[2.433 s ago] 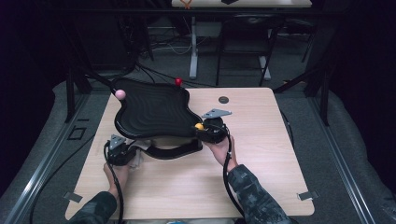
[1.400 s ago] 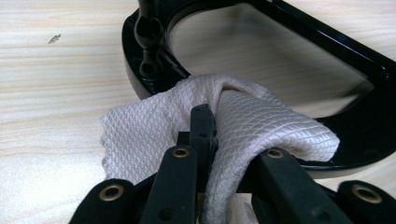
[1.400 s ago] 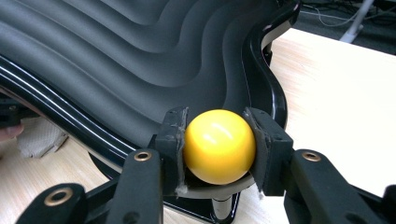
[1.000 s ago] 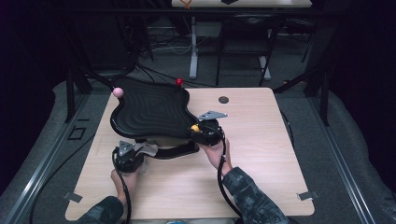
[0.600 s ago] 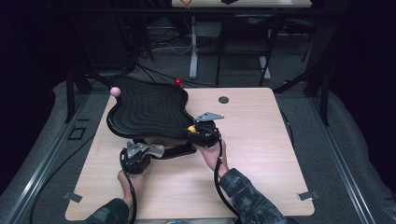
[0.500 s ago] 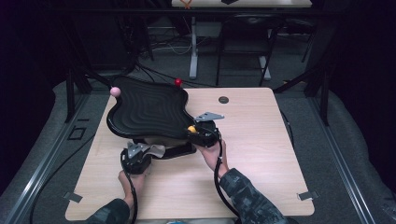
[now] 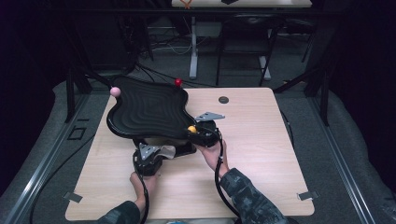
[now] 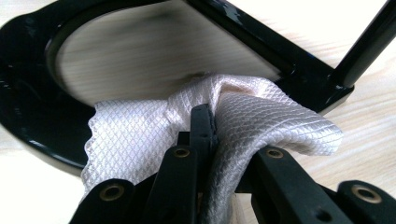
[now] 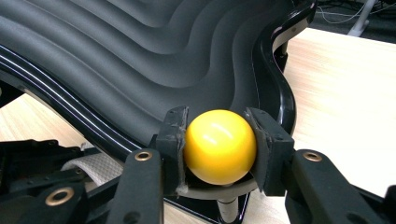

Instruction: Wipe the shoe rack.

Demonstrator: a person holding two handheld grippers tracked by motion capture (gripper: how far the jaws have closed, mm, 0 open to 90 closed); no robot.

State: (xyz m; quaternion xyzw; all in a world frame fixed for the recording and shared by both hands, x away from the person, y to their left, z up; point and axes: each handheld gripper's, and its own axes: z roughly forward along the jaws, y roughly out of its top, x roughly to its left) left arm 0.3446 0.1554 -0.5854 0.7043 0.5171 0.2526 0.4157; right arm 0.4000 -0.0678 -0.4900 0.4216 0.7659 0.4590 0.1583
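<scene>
Table edge: we see the wooden table (image 7: 261, 154) bare to the right of the hands and along its near edge; its far left corner is taken up by the black wavy tray (image 7: 147, 109).
Tray rim: we see the tray overhanging its black stand (image 8: 28, 112), with a pink ball (image 7: 114, 92) and a red ball (image 7: 178, 82) on posts at its far rim.
Room: we have open board right of the right hand, as far as a dark round cap (image 7: 223, 99).
Left gripper (image 8: 203, 116): we see its jaws clenched on a fold of white waffle-weave cloth (image 8: 261, 116), which lies against the stand's base, under the tray's near edge.
Right gripper (image 9: 218, 144): we see its pads grasping the yellow ball (image 9: 220, 145) on both sides, at the tray's near right rim.
</scene>
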